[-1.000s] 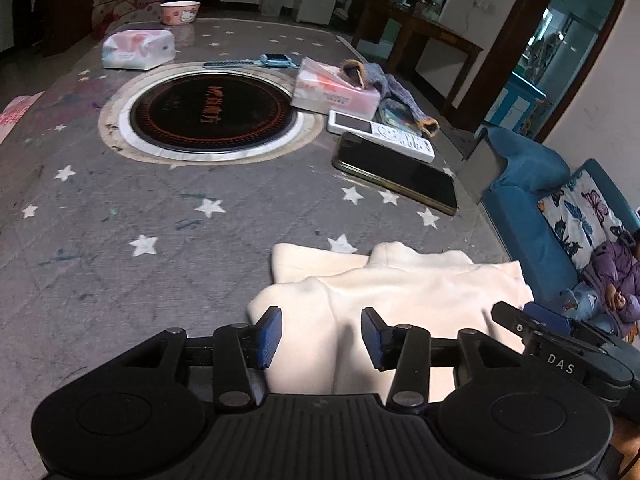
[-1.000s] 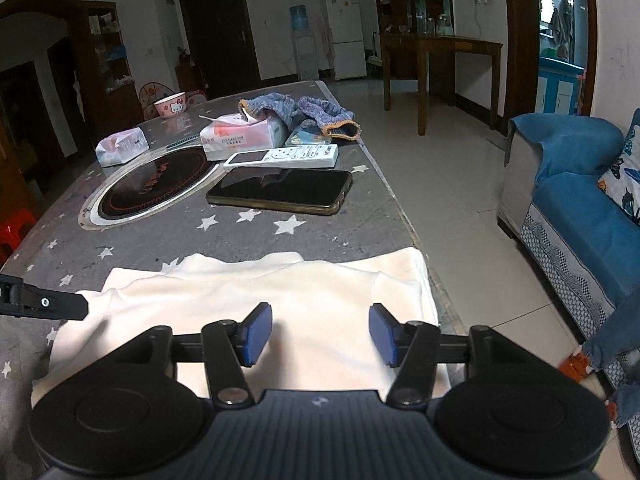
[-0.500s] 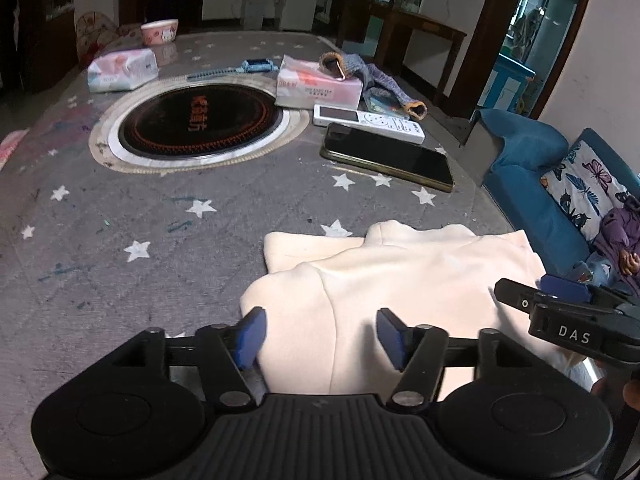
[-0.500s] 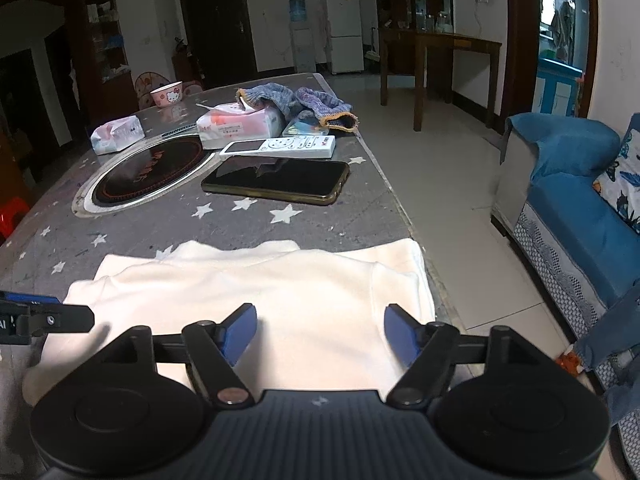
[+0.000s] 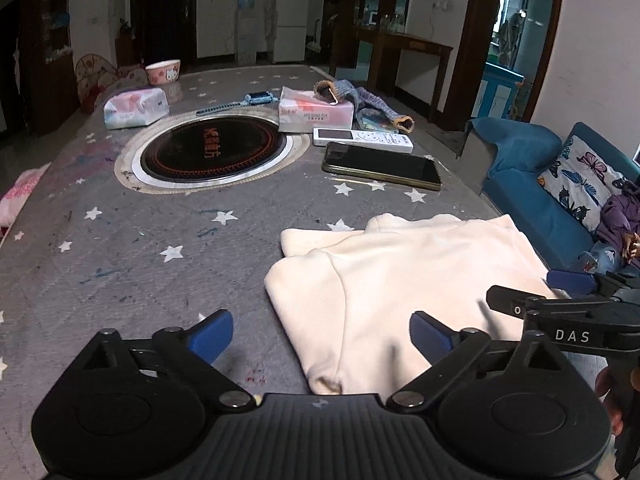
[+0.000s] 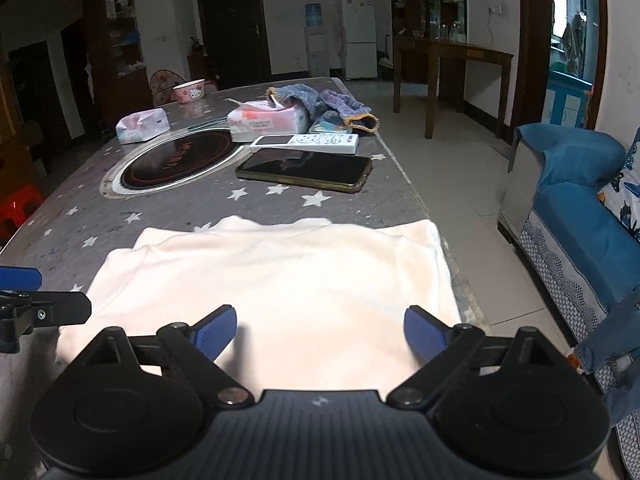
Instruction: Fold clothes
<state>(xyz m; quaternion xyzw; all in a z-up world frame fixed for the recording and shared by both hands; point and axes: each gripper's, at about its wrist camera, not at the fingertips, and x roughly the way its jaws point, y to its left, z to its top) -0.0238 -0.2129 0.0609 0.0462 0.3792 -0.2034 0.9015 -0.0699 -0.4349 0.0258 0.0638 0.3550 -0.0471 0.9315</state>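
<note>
A cream garment lies folded flat on the grey star-patterned table, near its right edge. My left gripper hovers over the garment's near left corner, its jaws opening wide, the pads off the cloth. In the right wrist view the same cream garment spreads in front of my right gripper, whose jaws are also opening with nothing pinched between them. The right gripper's finger shows at the right edge of the left wrist view, and the left gripper's finger at the left edge of the right wrist view.
Beyond the garment lie a dark phone, a white remote, two tissue packs, a knitted blue cloth, a round inset cooktop and a pink bowl. A blue sofa stands right of the table.
Both grippers' jaws have spread from narrow to wide. Both have drawn back from the garment, which stays flat on the table.
</note>
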